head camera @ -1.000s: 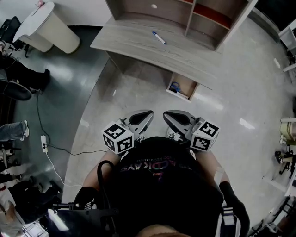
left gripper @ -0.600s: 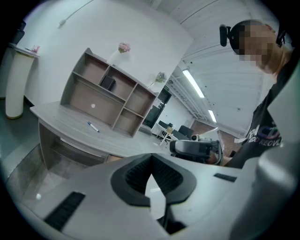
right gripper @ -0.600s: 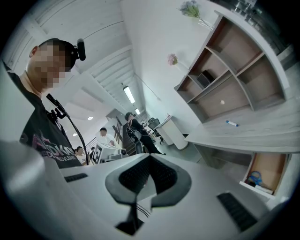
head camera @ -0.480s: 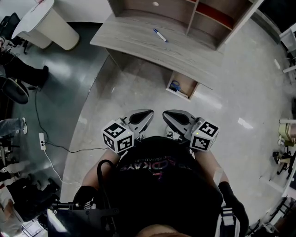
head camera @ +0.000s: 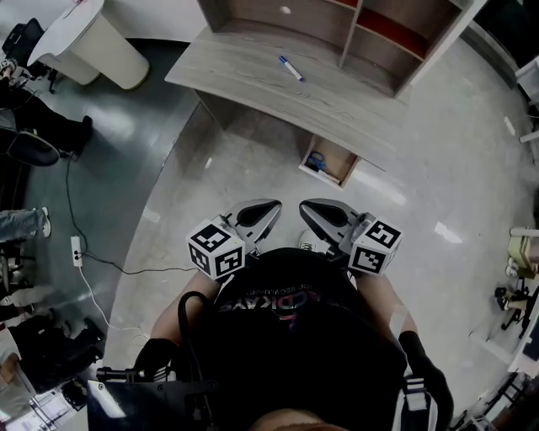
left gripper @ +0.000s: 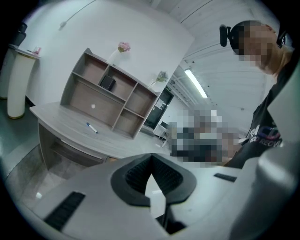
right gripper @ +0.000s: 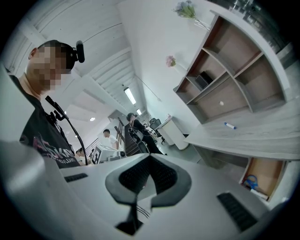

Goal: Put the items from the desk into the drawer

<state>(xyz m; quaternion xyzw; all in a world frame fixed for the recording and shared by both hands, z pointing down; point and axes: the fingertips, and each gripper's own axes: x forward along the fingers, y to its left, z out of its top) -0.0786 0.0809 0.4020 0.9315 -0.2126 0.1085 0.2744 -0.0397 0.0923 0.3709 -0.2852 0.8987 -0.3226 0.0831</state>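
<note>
A blue-capped marker (head camera: 290, 67) lies on the grey wooden desk (head camera: 253, 76), far ahead of me. It also shows in the left gripper view as a marker (left gripper: 92, 127) and in the right gripper view as a marker (right gripper: 230, 125). Under the desk's right part a drawer (head camera: 330, 160) stands open with a blue item (head camera: 317, 158) inside; the right gripper view shows the same drawer (right gripper: 259, 177). My left gripper (head camera: 269, 206) and right gripper (head camera: 306, 206) are held side by side close to my chest, well short of the desk. Both are shut and hold nothing, as the left gripper (left gripper: 150, 157) and right gripper (right gripper: 149, 158) views confirm.
A shelf unit (head camera: 337, 25) stands on the back of the desk. A white round-topped stand (head camera: 84, 42) is at the far left. A cable with a power strip (head camera: 80, 257) runs over the floor on the left, near people's legs. Racks stand at the right edge.
</note>
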